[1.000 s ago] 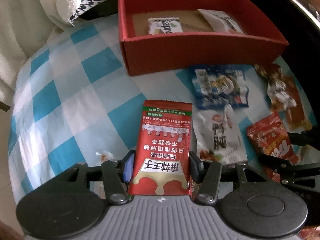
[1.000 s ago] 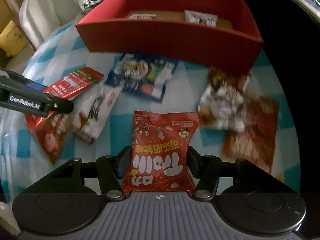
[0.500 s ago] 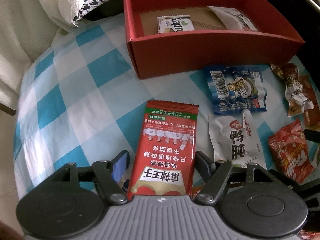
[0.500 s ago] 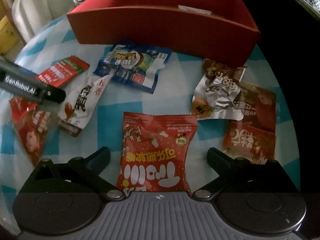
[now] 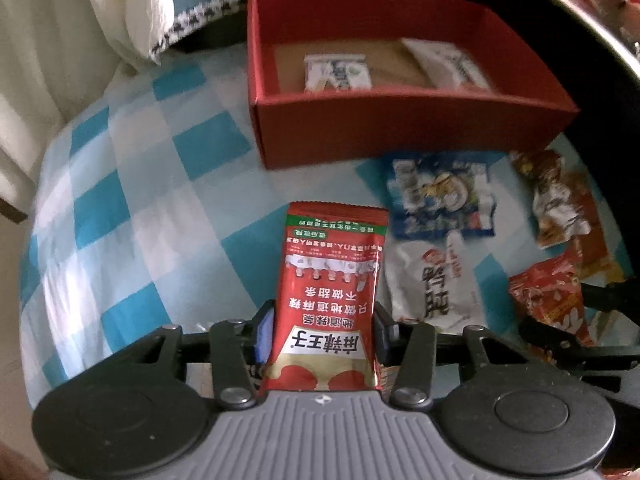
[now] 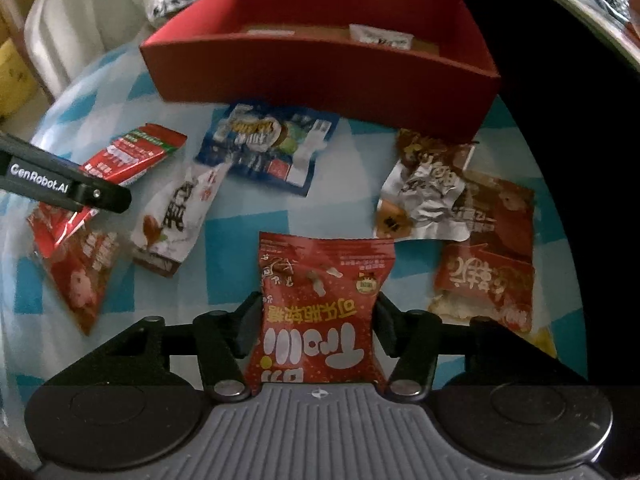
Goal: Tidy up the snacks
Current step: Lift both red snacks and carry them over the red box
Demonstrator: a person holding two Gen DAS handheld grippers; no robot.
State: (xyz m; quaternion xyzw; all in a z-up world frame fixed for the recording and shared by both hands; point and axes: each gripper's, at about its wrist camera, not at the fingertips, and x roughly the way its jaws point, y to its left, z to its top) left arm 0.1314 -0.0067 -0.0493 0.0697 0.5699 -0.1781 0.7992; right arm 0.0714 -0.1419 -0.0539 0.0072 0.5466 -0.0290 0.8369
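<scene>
Left wrist view: the left gripper points down at a table covered in a blue-and-white checked cloth. Its two fingers are clamped on the sides of a long red snack sachet printed with white Chinese lettering. Beyond it sits an open red box holding two pale packets – one white with green print, one lying at an angle. To the right of the sachet, loose on the cloth, lie a blue packet, a white packet, a brown crumpled wrapper and a red bag (partly hidden by the other gripper's dark arm).

Right wrist view: the right gripper also points down, and its jaws are closing on a squat red snack bag with large white characters; the pads press in on both of its sides. The red box stands at the far edge of the cloth. Between box and gripper lie the blue packet, the white packet, a silver-and-brown crumpled wrapper and an orange-red packet. At the left, the left gripper – marked "GenRobot.AI" – holds the long sachet above another red packet.
</scene>
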